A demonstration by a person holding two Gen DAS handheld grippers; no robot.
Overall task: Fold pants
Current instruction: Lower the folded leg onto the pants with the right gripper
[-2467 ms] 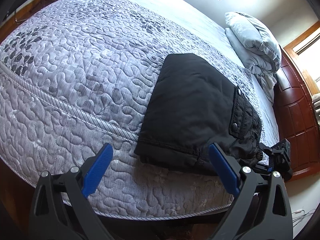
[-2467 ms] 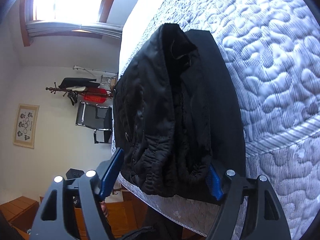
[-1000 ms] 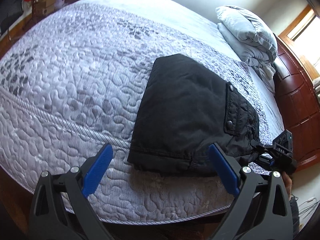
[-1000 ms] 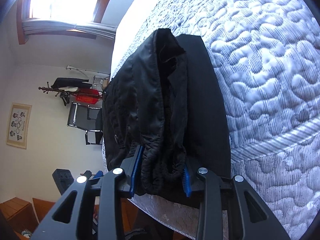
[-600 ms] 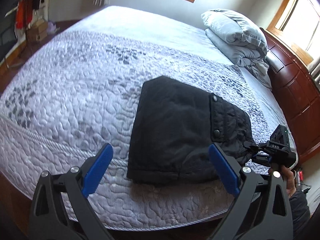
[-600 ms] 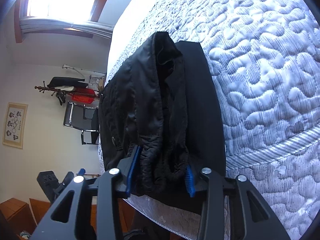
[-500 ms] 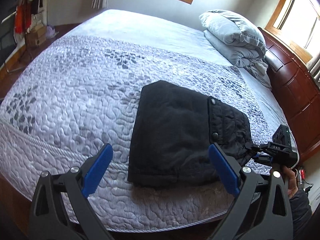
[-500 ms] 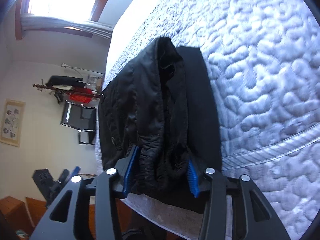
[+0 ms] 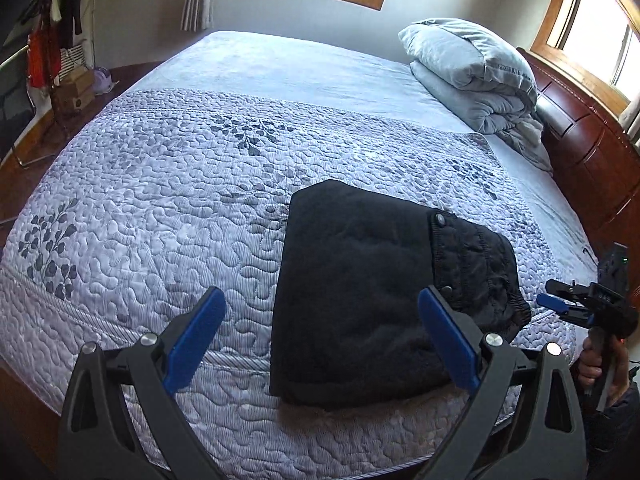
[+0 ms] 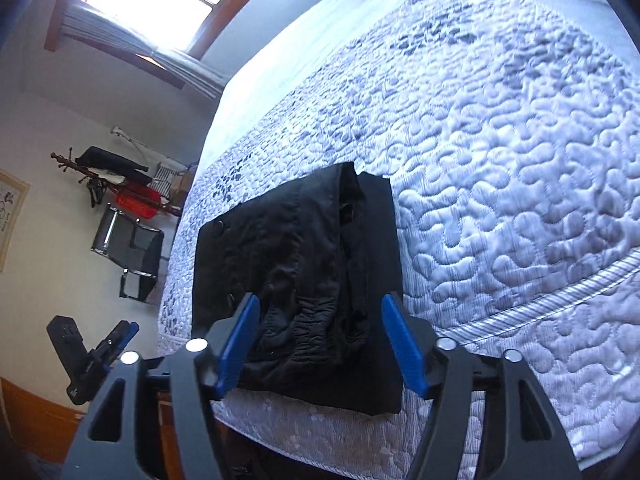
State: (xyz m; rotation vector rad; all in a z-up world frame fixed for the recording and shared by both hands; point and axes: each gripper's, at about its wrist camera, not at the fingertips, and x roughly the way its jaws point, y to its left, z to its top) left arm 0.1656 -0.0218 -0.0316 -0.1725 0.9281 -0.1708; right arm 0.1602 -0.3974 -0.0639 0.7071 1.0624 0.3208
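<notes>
Now black pants (image 9: 360, 292) folded, lying flat on quilted bed (image 9: 160, 200), lower centre. Right tool (image 10: 320, 340) opening, pads clear of waistband. Left tool (image 9: 320, 340) wide open, empty.

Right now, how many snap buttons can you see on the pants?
2, both along the seam of the pants lying folded on the bed: one snap at the far end, one at the near end. Others may be hidden in the folds.
</notes>
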